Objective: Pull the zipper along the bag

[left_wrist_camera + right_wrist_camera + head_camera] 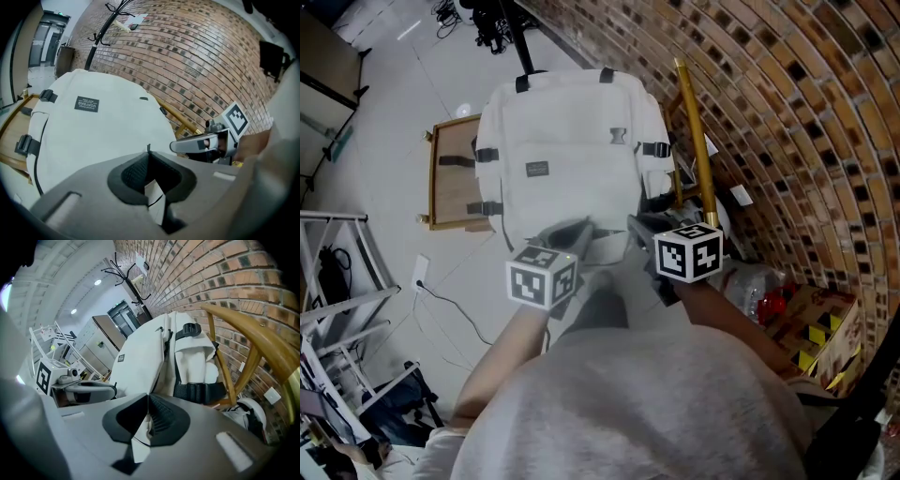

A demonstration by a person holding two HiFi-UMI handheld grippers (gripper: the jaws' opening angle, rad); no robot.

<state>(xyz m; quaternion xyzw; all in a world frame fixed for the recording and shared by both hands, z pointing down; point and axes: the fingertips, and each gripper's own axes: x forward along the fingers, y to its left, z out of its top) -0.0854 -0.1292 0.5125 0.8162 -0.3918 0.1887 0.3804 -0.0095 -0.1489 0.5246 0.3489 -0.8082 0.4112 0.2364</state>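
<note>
Left gripper (pixel 149 157): we pinch a white fold of the bag (pixel 572 141), jaws closed on it.
Right gripper (pixel 149 401): just right of it, we clamp bag fabric likewise.

In the head view I lose the near edge of the bag (pixel 572 141) under the left gripper (pixel 572 234), the right gripper (pixel 639 228) and a grey-clad torso (pixel 656 394). Each gripper's closed pads pinch a pale scrap (pixel 154 192). I can't tell whether it's zipper tab or cloth. The label (pixel 86 104) is too small to read.
</note>
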